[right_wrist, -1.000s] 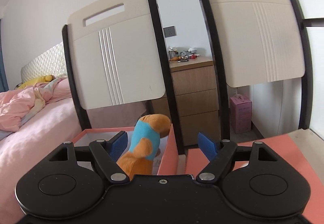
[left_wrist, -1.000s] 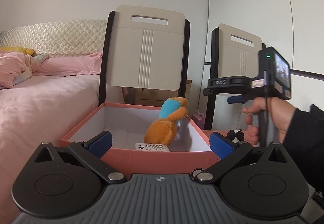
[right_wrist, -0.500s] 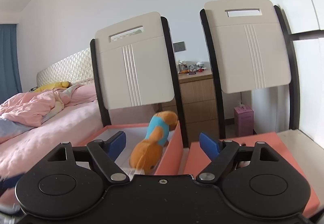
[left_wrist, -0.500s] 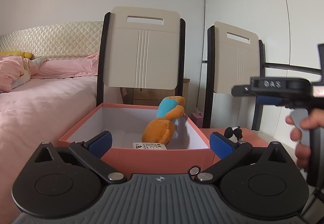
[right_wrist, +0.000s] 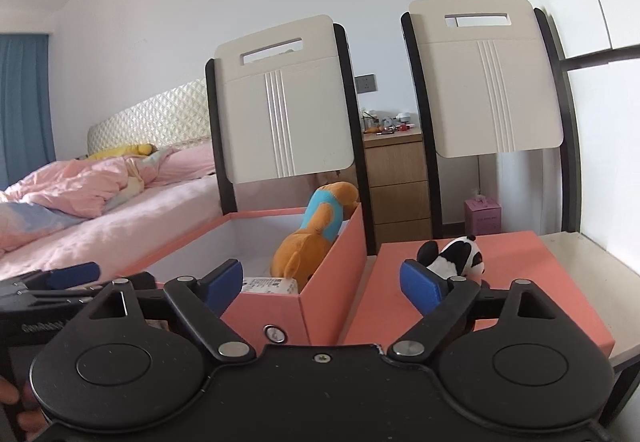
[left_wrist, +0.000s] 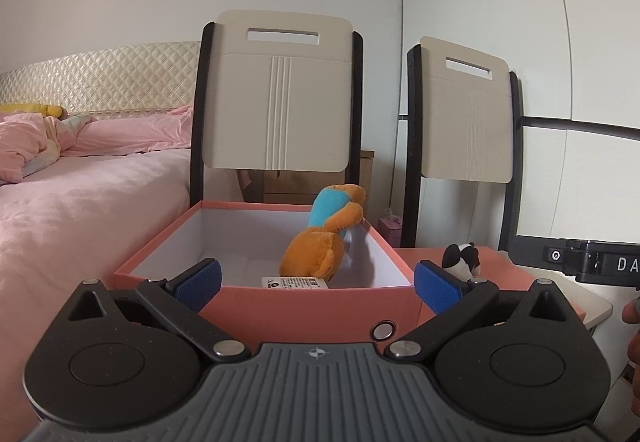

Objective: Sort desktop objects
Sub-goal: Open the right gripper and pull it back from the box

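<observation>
Left wrist view has the left gripper (left_wrist: 316,282) spread wide with nothing between its blue pads, facing an open pink box (left_wrist: 304,302) whose white inside holds an orange plush toy (left_wrist: 320,242) in a blue shirt, leaning against the right wall with a white tag at its feet. Right wrist view shows the right gripper (right_wrist: 320,282) equally spread and empty; beyond it a small panda toy (right_wrist: 452,256) lies on the flat pink lid (right_wrist: 520,282) just beside the box
</observation>
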A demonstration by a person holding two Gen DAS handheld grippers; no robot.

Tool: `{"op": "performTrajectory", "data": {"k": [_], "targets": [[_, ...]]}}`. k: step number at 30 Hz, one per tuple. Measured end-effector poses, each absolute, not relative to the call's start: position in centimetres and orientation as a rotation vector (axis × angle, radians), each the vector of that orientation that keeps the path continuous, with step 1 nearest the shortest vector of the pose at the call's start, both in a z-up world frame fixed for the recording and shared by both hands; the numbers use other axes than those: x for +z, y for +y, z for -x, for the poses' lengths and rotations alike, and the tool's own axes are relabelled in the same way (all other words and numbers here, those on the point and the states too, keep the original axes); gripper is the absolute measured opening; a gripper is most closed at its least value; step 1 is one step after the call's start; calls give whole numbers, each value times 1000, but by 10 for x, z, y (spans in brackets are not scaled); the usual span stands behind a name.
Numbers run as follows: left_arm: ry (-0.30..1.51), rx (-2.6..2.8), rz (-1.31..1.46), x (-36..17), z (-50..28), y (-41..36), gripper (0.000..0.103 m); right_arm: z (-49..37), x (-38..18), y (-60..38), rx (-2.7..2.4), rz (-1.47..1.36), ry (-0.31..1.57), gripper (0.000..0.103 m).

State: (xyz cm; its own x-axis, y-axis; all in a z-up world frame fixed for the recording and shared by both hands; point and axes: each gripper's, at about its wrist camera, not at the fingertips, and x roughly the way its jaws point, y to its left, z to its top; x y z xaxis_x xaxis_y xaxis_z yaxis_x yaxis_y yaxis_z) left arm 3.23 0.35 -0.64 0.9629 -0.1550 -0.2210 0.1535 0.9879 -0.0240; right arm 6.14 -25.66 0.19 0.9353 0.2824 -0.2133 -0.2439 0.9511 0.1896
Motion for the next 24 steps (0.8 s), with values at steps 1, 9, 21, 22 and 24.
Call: {"op": "performTrajectory", "data": {"k": [1,9,21,22,24], "targets": [[227,-157,3,-7,-32,3,103,-60,2,-258,263,-165,236,90],[234,-160,-11,-10,-33,-1,103,-58,1,-267,227,-210,226,102],[232,-174,-24,-12,-30,-5,103,-58,-1,-264,214,-204,231,102],[231,-174,-24,-12,-30,-5,103,-58,-1,-264,213,-204,230,102],[231,-177,-27,-13,-30,-7,103,-56,-2,-266,209,-207,227,102]]}}
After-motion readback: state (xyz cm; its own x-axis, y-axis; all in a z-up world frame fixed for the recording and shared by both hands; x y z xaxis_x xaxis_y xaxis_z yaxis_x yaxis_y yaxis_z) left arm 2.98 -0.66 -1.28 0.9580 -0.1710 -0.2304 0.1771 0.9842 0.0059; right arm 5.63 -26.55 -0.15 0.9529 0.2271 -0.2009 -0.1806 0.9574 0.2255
